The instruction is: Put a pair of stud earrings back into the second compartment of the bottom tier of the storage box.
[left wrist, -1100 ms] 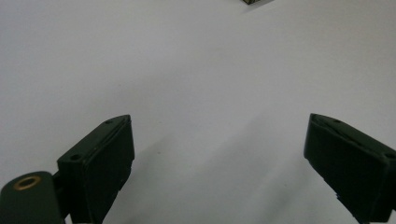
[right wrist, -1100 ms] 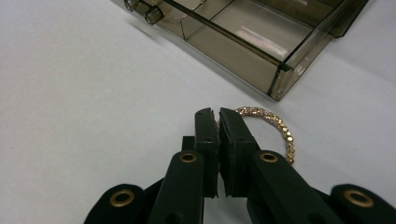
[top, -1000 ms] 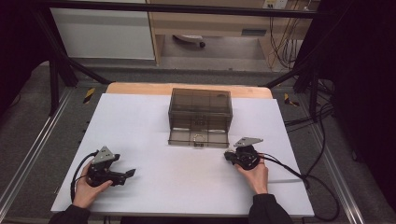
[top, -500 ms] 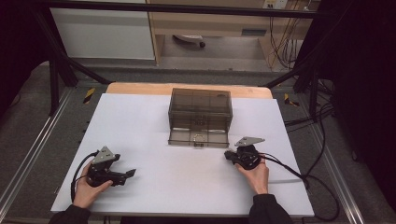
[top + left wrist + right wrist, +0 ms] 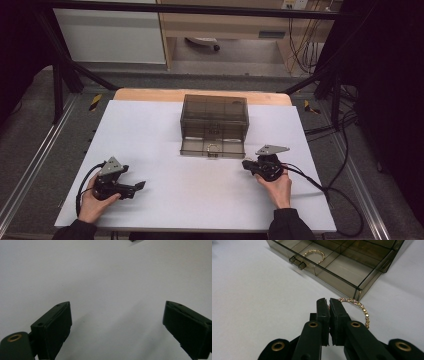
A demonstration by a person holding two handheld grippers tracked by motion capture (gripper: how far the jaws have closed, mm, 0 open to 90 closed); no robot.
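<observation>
White table (image 5: pixel 165 135), person seated at the near edge, a gripper in each hand. Right gripper (image 5: pixel 328 302) near the right side of the table, just before the smoky transparent drawer box (image 5: pixel 215 117) that stands at the far centre. Its jaws are pressed together on a gold beaded bracelet (image 5: pixel 359 308); the bracelet arcs out to the right of the jaw tips and curves back behind the right-hand jaw, hanging or lying just above the white surface — contact with the table cannot be told. The box's drawer (image 5: pixel 342 267) is pulled out toward the near side, its corner just beyond the held bracelet. Drawer split into compartments by thin walls; a second beaded bracelet (image 5: pixel 314 253) lies in the compartment just behind the small drawer handle (image 5: pixel 297 262). In the high view the right gripper (image 5: pixel 248 165) sits just off the drawer's near right corner, its cable trailing away to the right. Left gripper (image 5: pixel 139 186) at the near left, well apart from the box, pointing toward the table's middle. In its own view its jaws stand wide apart with nothing but bare white table between them.
</observation>
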